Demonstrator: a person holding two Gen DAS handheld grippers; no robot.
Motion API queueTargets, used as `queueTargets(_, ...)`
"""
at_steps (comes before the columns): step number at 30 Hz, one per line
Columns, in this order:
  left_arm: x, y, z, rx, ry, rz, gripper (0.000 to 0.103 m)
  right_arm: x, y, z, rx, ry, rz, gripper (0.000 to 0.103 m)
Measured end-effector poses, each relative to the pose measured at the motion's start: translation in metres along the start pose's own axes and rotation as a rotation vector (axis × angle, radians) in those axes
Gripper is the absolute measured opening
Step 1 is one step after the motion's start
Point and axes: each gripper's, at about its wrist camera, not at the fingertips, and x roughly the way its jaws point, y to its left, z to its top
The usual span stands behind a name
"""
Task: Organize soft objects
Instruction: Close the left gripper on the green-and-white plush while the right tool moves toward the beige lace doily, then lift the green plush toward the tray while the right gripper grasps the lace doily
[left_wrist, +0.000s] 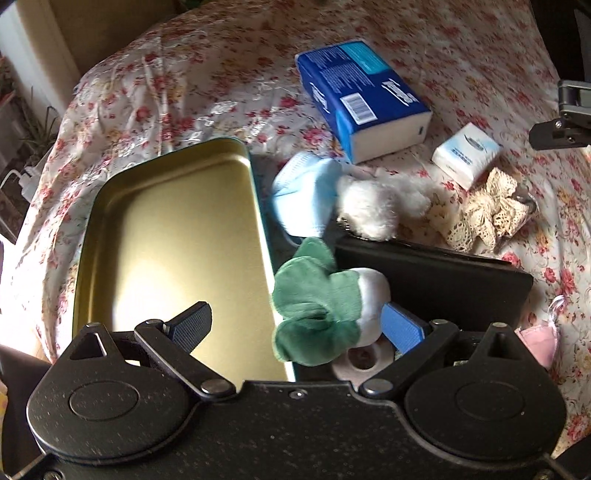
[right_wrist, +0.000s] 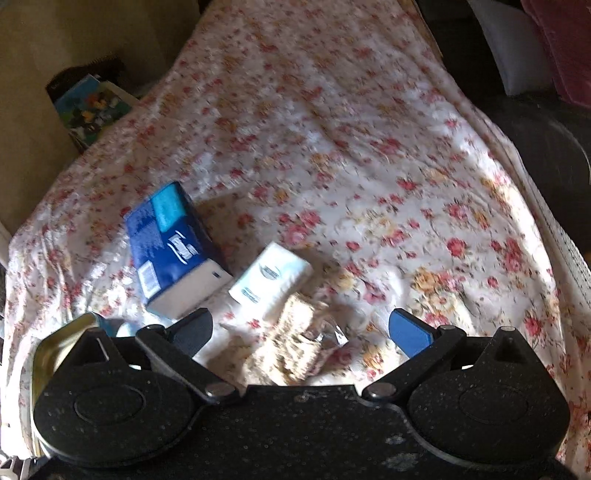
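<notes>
Floral cloth covers the bed (left_wrist: 221, 74), where a gold tin tray (left_wrist: 177, 236) lies just beside a dark box (left_wrist: 443, 280) holding the plush toys. The left gripper (left_wrist: 295, 325) hangs fingers spread, empty, around the green-and-white plush (left_wrist: 325, 299); judging by that, close squarely on its body, not the floppy leaves. The right gripper (right_wrist: 299, 332), also open and empty, hovers over the lace piece (right_wrist: 291, 350).

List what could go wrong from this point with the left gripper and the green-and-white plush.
1. The left gripper is open with the green-and-white plush lying against only its blue finger; closing now may pinch just a leaf, and the toy could slip.
2. The plush lies over the gold tin rim beside the black box; the fingers could knock either.
3. The right wrist view is blurred, so the right gripper may brush the lace piece.
</notes>
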Motion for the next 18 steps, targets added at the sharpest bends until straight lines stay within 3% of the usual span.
queueTargets(5,0.014,-0.014,0.002,0.021,0.038,-0.005,0.094,0.016,-0.009,-0.001,0.028,0.079,-0.014,0.102)
queueTargets(9,0.025,-0.018,0.006,0.013,0.087,-0.038,0.079,0.032,-0.013,-0.003,0.05,0.126,-0.023,0.102)
queueTargets(18,0.032,-0.017,0.01,-0.016,0.11,-0.035,0.069,0.067,-0.007,-0.008,0.074,0.206,-0.051,0.097)
